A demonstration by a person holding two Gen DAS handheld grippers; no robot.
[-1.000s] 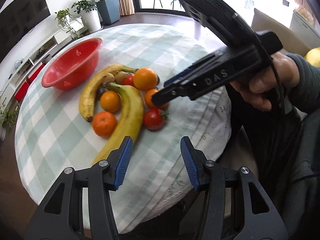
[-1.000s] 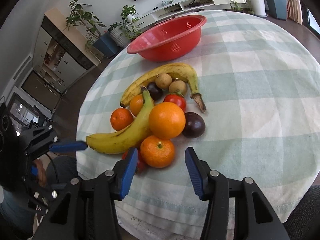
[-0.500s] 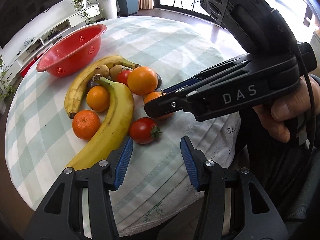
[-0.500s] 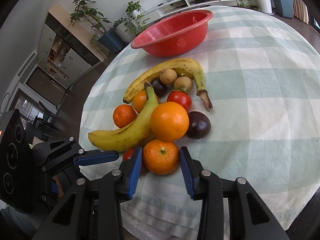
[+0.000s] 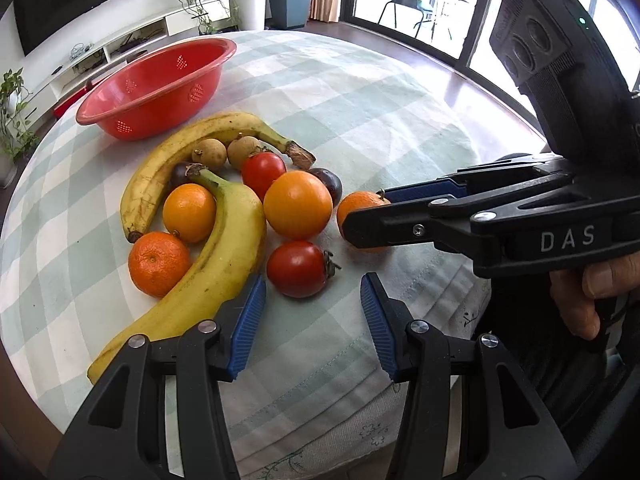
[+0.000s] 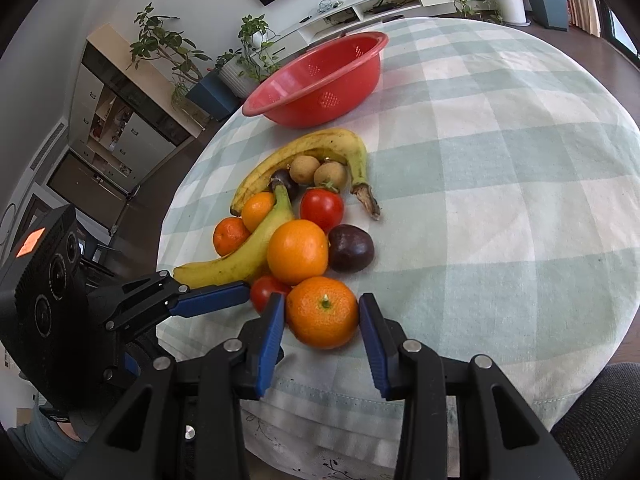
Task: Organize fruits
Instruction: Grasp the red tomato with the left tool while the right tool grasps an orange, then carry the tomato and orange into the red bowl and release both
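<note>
On the checked tablecloth (image 6: 500, 208), the left gripper (image 5: 312, 312) hangs released, a tomato (image 5: 298, 268) just ahead between its blue pads. Further right, the right gripper (image 6: 322, 326) clenches a mandarin (image 6: 322, 312) at the pile's near edge.

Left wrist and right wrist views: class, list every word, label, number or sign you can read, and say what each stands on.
"DAS": white letters on the side of the right gripper, seen in the left wrist view.
Orange sticker on the left gripper's camera block: no text readable.
Nothing else legible in either view.
</note>
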